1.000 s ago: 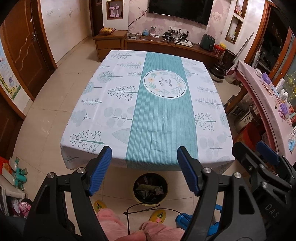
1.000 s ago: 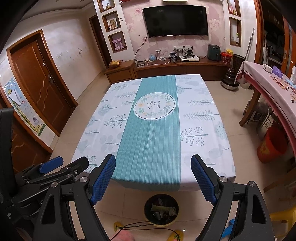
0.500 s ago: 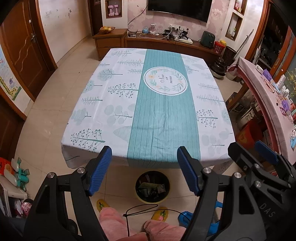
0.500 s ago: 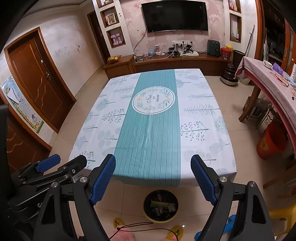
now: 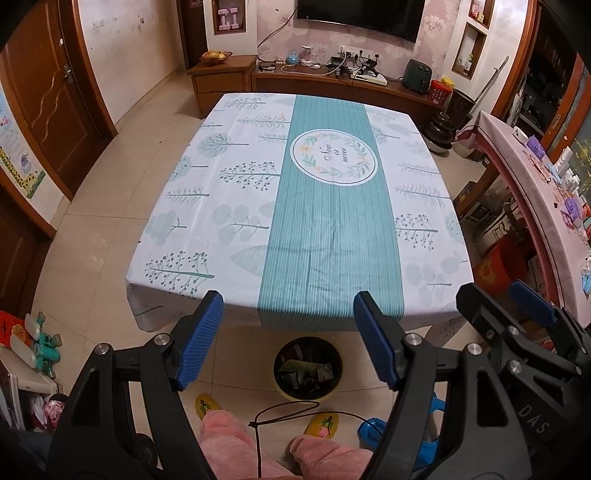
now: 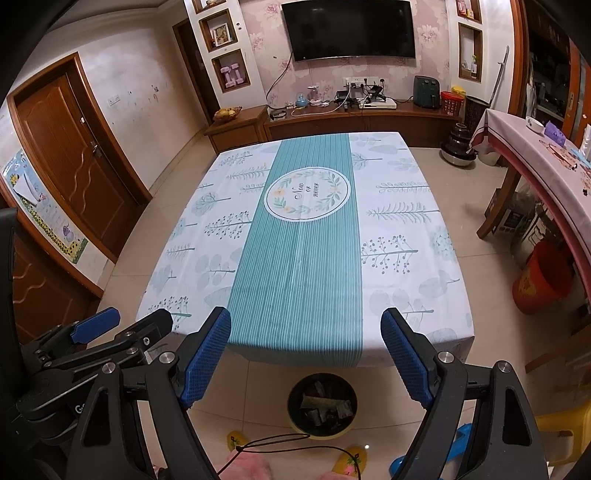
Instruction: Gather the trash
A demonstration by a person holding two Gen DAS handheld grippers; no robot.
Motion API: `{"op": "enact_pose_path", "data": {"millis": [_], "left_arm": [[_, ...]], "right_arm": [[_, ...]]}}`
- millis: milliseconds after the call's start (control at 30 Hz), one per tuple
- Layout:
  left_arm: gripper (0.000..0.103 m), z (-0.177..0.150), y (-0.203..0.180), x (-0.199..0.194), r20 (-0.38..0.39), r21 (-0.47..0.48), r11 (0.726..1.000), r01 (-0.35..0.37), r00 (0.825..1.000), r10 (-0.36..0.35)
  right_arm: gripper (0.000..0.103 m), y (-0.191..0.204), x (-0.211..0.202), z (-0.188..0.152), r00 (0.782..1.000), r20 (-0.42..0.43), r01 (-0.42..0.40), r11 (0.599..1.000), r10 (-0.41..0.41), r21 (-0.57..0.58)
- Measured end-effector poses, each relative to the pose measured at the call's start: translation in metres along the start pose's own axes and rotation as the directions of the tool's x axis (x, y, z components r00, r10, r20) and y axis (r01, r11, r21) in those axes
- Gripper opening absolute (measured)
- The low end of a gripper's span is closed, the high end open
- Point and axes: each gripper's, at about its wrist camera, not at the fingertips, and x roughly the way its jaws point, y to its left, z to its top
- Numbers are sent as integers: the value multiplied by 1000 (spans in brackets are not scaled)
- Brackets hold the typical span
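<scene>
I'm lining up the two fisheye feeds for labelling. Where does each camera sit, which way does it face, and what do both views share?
Left wrist: sits on the left gripper, looking forward and down over the table; shows its open blue fingers, the right gripper at the right edge, pink-clad legs and yellow slippers.
Right wrist: sits on the right gripper, facing the same way; the left gripper shows at the left edge.
Shared: the table, the trash bin on the floor at its near edge, the TV.
</scene>
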Motion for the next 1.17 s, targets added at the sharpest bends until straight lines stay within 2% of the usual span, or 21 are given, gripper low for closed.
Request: {"op": "enact_pose_path", "data": {"millis": [1167], "left_arm": [[71,-6,1,-2,-16,50,999,-4,1000,4]], "right_arm": [[85,-4,-9,-16,1000,-10,29,999,-29,15]]}}
